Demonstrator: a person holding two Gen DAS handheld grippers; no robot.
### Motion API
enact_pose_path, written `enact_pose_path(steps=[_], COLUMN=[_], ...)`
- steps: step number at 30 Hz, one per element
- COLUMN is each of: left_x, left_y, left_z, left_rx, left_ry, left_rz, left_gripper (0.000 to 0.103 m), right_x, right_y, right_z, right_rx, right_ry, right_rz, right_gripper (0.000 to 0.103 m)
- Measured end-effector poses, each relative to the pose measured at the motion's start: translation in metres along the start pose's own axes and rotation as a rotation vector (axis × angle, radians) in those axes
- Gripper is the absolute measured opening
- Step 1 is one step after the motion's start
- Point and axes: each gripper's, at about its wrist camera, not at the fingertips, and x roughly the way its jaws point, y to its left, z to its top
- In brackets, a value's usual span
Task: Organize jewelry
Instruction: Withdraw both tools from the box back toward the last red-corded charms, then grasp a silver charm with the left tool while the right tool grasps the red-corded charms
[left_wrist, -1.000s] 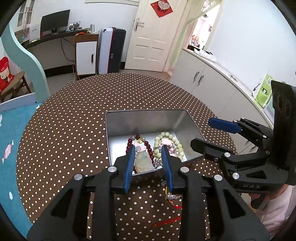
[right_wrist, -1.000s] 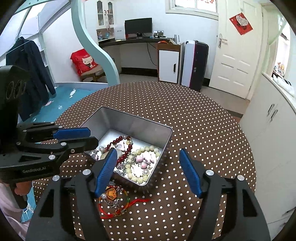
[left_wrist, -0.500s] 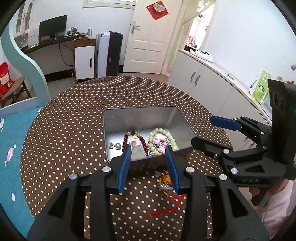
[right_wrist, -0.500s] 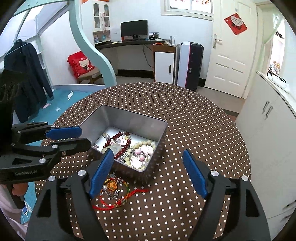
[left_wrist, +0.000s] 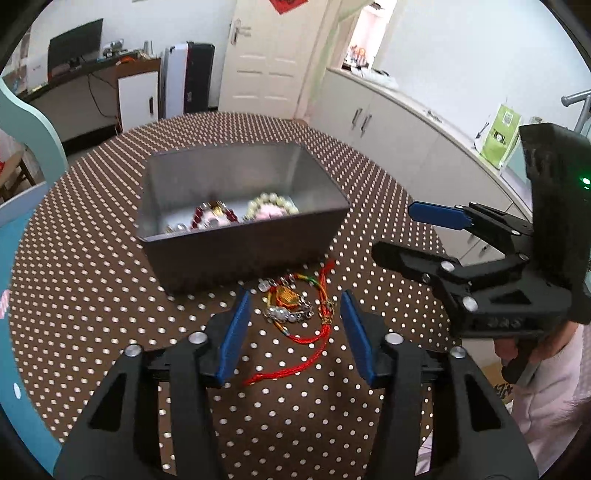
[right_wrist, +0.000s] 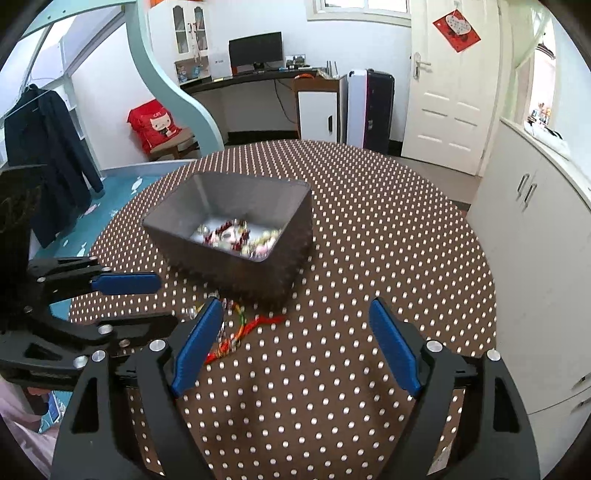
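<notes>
A grey metal tin (left_wrist: 236, 254) sits on the dotted table; it also shows in the right wrist view (right_wrist: 240, 273). Inside lie a dark red bead bracelet (left_wrist: 201, 214) and a pale bead bracelet (left_wrist: 271, 205). A red-cord bracelet with a gold charm (left_wrist: 291, 306) lies on the table just in front of the tin; it shows partly in the right wrist view (right_wrist: 243, 325). My left gripper (left_wrist: 295, 332) is open and empty, its jaws on either side of this bracelet. My right gripper (right_wrist: 295, 347) is open wide and empty, to the right of the bracelet.
The round table has a brown cloth with white dots (right_wrist: 369, 229). White cabinets (right_wrist: 535, 221) stand to the right, a door (right_wrist: 450, 85) and desk (right_wrist: 258, 74) behind. The table edge (left_wrist: 22, 387) lies near at the left.
Both grippers have pulled back and dropped lower. The left gripper has opened from a narrow gap over the tin and now straddles the red-cord bracelet. The stone it hovered over is out of sight.
</notes>
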Motion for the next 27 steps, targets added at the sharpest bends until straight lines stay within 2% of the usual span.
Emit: enact_pose_path(steps=[2, 10, 14, 15, 17, 18, 27], left_x=[0.01, 0.033, 0.036, 0.038, 0.037, 0.037, 0.02], left_y=[-0.001, 0.005, 0.01, 0.011, 0.011, 0.011, 0.011], left_z=[-0.001, -0.003, 0.0, 0.001, 0.0, 0.0, 0.001], left_rx=[-0.005, -0.028, -0.049, -0.048, -0.046, -0.047, -0.056], left_ry=[0.024, 0.075, 0.086, 0.089, 0.086, 0.086, 0.045], left_rz=[-0.002, 0.029, 0.024, 0.026, 0.024, 0.021, 0.012], left_gripper=[0.043, 0.042, 0.026, 0.018, 0.014, 0.008, 0.006], right_x=[0.001, 0.007, 0.01, 0.011, 0.012, 0.013, 0.012], right_y=[0.0, -0.003, -0.005, -0.006, -0.007, -0.007, -0.002], right_z=[-0.004, -0.012, -0.011, -0.01, -0.01, -0.01, -0.007], right_rx=[0.003, 0.015, 0.017, 0.019, 0.021, 0.022, 0.013], right_ry=[0.011, 0.038, 0.046, 0.048, 0.051, 0.054, 0.051], right_rz=[0.006, 0.018, 0.021, 0.022, 0.022, 0.019, 0.017], right_gripper=[0.078, 0.078, 0.078, 0.078, 0.078, 0.078, 0.078])
